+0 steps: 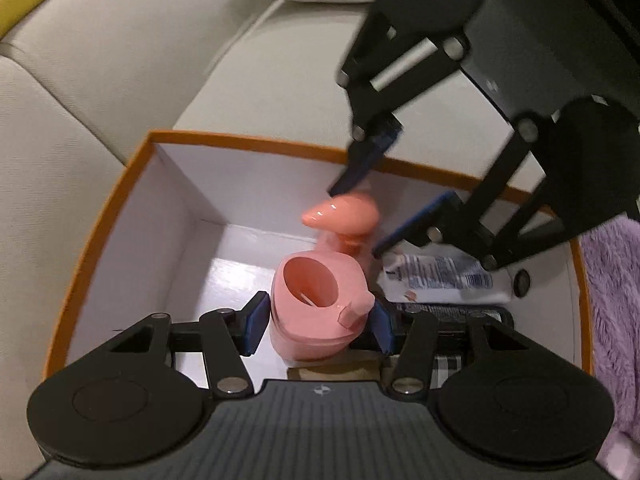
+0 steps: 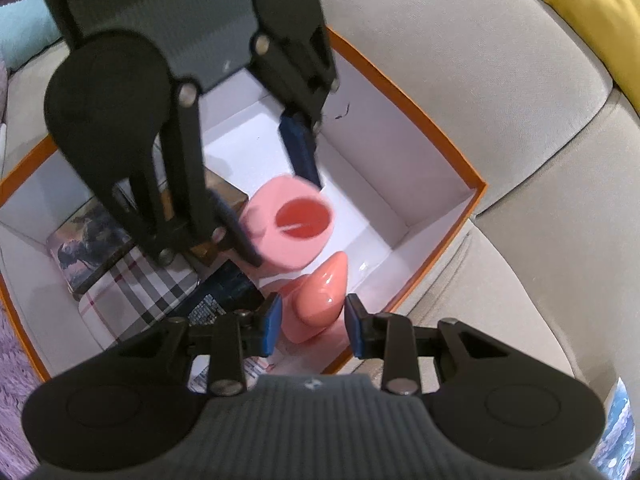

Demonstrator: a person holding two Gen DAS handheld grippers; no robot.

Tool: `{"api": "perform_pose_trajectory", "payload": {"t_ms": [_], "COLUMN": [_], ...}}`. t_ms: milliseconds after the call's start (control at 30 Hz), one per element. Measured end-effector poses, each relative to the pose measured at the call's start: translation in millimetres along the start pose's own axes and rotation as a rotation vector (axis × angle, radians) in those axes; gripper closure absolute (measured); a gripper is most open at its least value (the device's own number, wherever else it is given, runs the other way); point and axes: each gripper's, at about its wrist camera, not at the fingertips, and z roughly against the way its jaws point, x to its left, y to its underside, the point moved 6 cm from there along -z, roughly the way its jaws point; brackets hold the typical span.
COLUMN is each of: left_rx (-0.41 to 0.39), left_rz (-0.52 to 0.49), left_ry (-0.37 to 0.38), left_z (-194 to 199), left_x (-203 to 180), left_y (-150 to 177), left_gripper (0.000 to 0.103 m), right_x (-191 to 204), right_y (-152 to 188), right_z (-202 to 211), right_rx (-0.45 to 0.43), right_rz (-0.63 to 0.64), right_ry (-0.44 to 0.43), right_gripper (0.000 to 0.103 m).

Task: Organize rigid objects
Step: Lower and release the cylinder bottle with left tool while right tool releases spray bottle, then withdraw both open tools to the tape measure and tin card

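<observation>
No legible text anywhere. Dense blue print on the crumpled white plastic packet (image 1: 440, 280) near the right wall of the orange-rimmed white cardboard box (image 1: 240, 142), too small and blurred to read. Rows of pale print on the flat black carton (image 2: 216, 300) just beside that packet, likewise unreadable. A small white cross-shaped mark on the grey ribbed gripper body at the bottom edge of each wrist view (image 1: 319, 390), no letters with it.
</observation>
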Motion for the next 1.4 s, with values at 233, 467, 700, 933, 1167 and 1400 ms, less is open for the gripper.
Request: {"api": "perform_pose_trajectory", "payload": {"t_ms": [233,467,700,933,1167,1400], "left_rx": [0.028,0.024,0.010,-0.071,-0.210,-0.319], "left_rz": [0.073,0.147,0.136,0.167,0.297,0.511], "left_ry": [0.041,0.053,0.009,-0.049,-0.132,-0.248], "left_z": [-12,-11,-1,38,93,147], "left_x": [11,17,10,1,-12,-24], "left_y": [9,14,16,21,36,80], "left_gripper": [0.042,0.042,0.039,0.039,0.039,0.039], "right_x": [1,5,5,8,19,56], "right_y": [0,-1,-1,-8,-18,-42], "right_z": [-6,-8,-5,9,35,61], "right_rx": [0.000,0.005,0.020,0.003,-0.073,-0.205], "right_rz": [0.000,-0.010,-0.001,-0.004,-0.090,-0.256], "right_ry": [-0.004,0.001,0.001,0.031,0.076,0.092], "right_gripper": [0.069,0.068,0.062,0.050,0.047,0.046]}}
